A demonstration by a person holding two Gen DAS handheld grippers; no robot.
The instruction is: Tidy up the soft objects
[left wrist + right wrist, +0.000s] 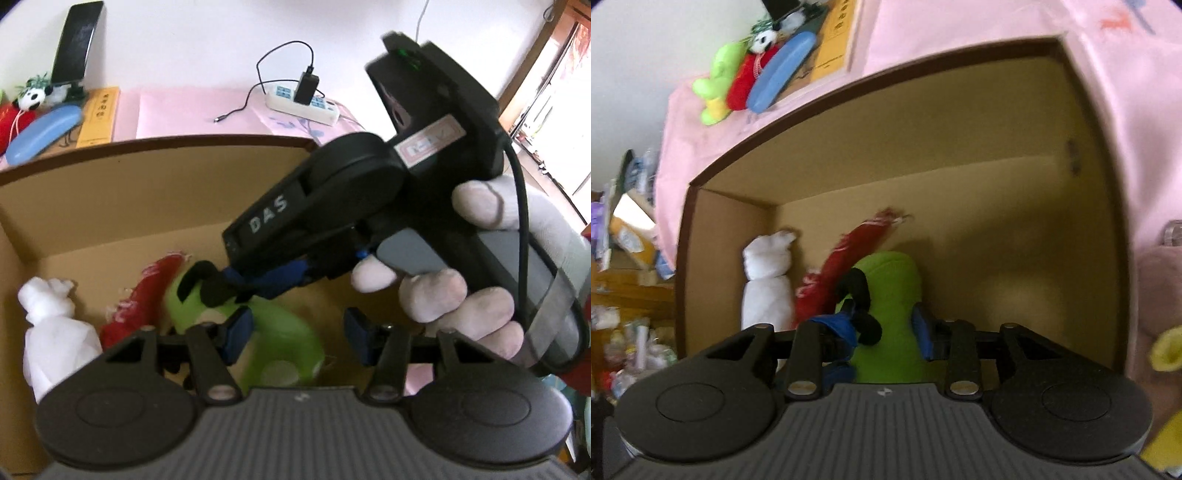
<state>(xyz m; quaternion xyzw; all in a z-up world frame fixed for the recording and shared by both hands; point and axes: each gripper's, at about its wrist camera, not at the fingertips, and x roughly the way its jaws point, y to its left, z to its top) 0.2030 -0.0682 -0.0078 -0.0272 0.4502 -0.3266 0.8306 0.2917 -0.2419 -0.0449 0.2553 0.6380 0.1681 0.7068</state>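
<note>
Now, toy: green plush toy with black loop (886, 291), on brown cardboard box (871, 122) floor, near left wall.
Axis: front-to-back, beside red plush (849, 254).
Right claw (886, 332): astride toy, pads parted, gripping nothing.
Left claw (291, 334): half-open, empty, above.

The person's right hand (465, 291) is wearing a white knit glove, with a red sleeve (576, 376) showing at the wrist. The right tongs (218, 284) are showing a black body lettered "DAS", a grey trigger, a pink label, a green light and a black cable, tipped in blue pads. The left tongs (295, 332) are showing black linkage arms, silver pivot screws, round black discs and a ribbed grey base.
</note>
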